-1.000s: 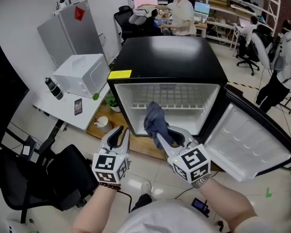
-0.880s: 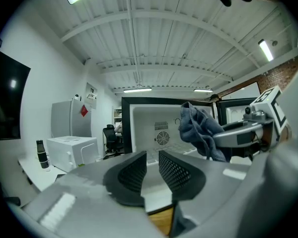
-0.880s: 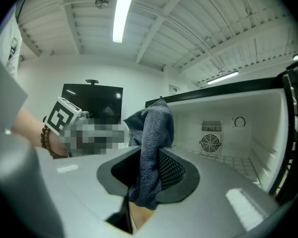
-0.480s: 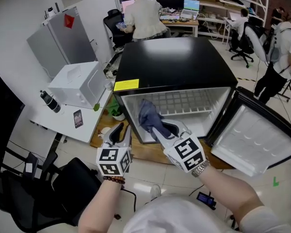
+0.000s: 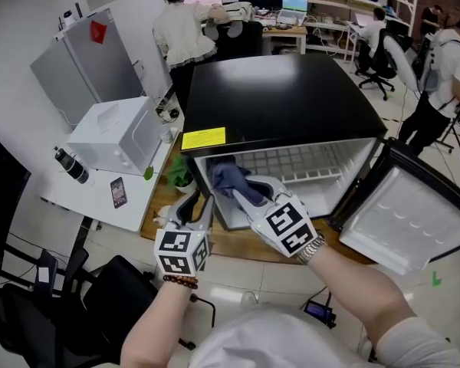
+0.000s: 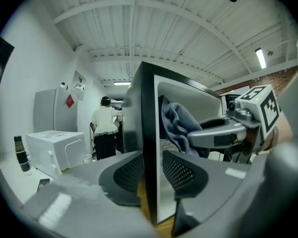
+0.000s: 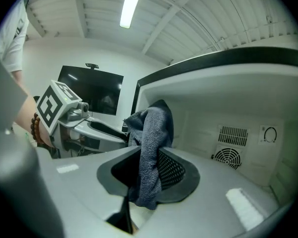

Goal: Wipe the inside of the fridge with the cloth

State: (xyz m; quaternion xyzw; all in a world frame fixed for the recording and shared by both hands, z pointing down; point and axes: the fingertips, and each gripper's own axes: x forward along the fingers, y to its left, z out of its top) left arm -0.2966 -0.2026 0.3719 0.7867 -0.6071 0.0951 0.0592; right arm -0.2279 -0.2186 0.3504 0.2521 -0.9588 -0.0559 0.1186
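**Cloth clamped at the fridge mouth, left jaws astride the wall**

My right hand-held gripper (image 5: pixel 245 192) is clenched on the blue-grey cloth (image 7: pixel 151 133). The fabric is pinched between its two meshed pads, bunches up above them and hangs in a short tail below. The cloth sits just ahead of this hand-held gripper, inside the open mouth of the black fridge (image 5: pixel 276 98) and close to its left wall. Farther in, beyond the cloth, I see the white back wall with a round fan grille (image 7: pixel 227 155).

My left hand-held gripper (image 5: pixel 200 205) is just to the left of the right one. Its jaws have just been opening and now stand apart, grasping nothing. The black front edge (image 6: pixel 148 133) of the fridge's left wall runs up between them, and a gap shows at the right-hand pad. The fridge door (image 5: pixel 406 221) hangs open, well off to the right of my right hand-held gripper.
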